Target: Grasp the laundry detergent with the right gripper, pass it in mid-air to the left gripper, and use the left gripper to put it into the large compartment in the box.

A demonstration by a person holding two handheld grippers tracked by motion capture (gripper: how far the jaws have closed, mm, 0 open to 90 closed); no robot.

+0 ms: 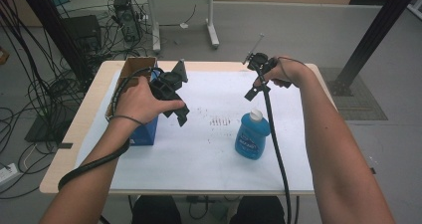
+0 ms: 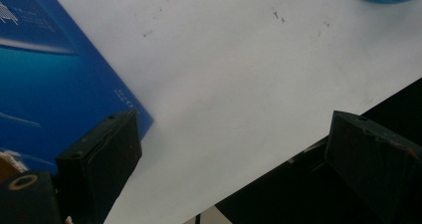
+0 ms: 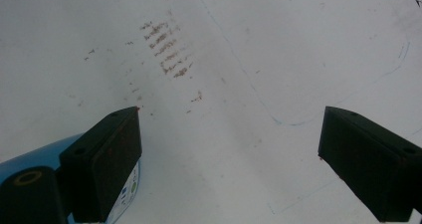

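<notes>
Left tongs (image 1: 180,92): held above the desk, beside the blue box (image 1: 144,129)
Right tongs (image 1: 255,79): raised above the blue bottle (image 1: 253,134)
Bottle: upright on white desk (image 1: 199,154), white cap
Box: open, at desk's left edge

blue bottle (image 1: 253,136) | white cap, lying on white table sheet | blue box (image 1: 144,132) | upright, left edge

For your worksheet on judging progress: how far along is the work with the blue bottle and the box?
Nothing looks done: the blue bottle lies on the white sheet, apart from the open box. In hand: both the left gripper and right gripper hover open, holding nothing. Left: probably grasping the bottle and boxing it.
</notes>
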